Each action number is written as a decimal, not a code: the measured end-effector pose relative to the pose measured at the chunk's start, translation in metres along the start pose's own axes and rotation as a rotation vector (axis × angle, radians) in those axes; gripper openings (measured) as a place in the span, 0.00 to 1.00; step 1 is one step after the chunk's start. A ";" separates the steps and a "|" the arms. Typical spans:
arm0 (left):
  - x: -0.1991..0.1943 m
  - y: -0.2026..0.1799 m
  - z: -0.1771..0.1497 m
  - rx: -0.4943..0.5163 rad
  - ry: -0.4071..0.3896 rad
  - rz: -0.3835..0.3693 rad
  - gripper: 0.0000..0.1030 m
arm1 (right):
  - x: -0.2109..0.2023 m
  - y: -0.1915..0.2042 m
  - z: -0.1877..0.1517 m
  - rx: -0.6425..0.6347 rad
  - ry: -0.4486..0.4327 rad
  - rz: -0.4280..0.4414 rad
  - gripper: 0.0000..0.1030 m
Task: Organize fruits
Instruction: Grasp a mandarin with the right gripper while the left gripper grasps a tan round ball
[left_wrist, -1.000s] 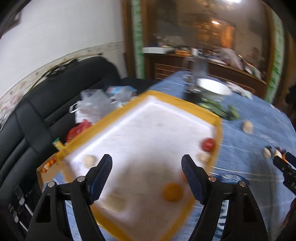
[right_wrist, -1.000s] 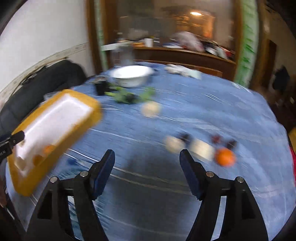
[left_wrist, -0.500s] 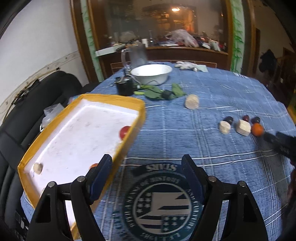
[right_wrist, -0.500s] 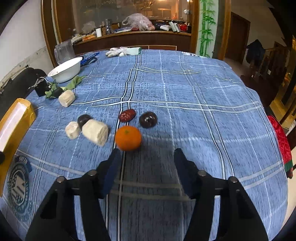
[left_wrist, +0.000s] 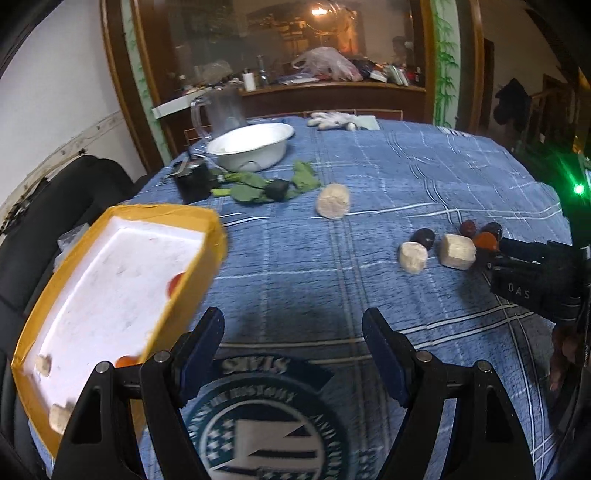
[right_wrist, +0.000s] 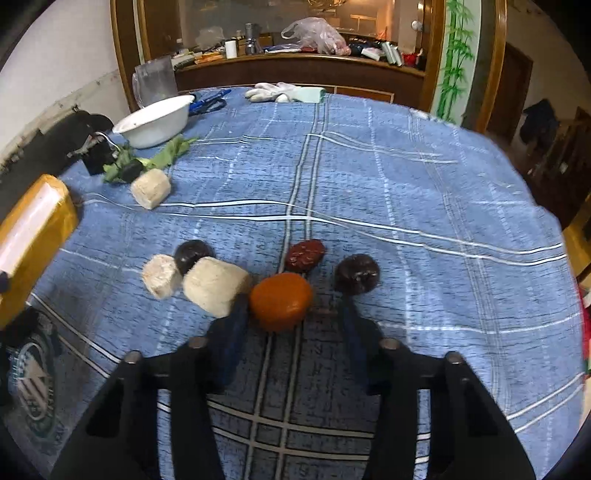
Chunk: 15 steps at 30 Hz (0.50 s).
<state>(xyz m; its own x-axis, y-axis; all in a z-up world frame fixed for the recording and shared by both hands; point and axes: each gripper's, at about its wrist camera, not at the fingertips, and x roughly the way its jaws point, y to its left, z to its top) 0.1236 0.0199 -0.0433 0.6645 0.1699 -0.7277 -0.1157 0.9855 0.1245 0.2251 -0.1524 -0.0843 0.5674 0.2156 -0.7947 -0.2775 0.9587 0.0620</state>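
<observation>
An orange lies on the blue cloth between the fingers of my right gripper, which is open, with a gap on the orange's right side. Around it lie a red date, two dark fruits and two pale chunks. A third pale chunk sits farther left. The yellow tray at the left holds a red fruit, an orange fruit and pale pieces. My left gripper hangs open and empty over the cloth beside the tray.
A white bowl, green leaves, a small black object and a clear jug stand at the back left. White gloves lie at the far edge. A black sofa is left of the table.
My right gripper has moved forward onto the orange, which now sits between its fingers. The left gripper's view has swung right, off the tray and over the cloth.
</observation>
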 end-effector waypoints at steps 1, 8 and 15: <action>0.004 -0.007 0.003 0.009 0.004 -0.010 0.75 | 0.001 0.002 0.000 -0.003 0.001 0.011 0.34; 0.033 -0.048 0.020 0.050 0.030 -0.117 0.75 | -0.006 -0.013 -0.005 0.050 -0.016 0.060 0.34; 0.059 -0.072 0.033 0.049 0.047 -0.168 0.63 | -0.024 -0.042 -0.009 0.133 -0.069 0.092 0.34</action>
<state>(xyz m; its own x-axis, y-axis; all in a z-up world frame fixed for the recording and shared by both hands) 0.1954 -0.0413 -0.0732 0.6362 0.0039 -0.7715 0.0309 0.9991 0.0306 0.2157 -0.1993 -0.0729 0.5977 0.3117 -0.7386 -0.2284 0.9494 0.2158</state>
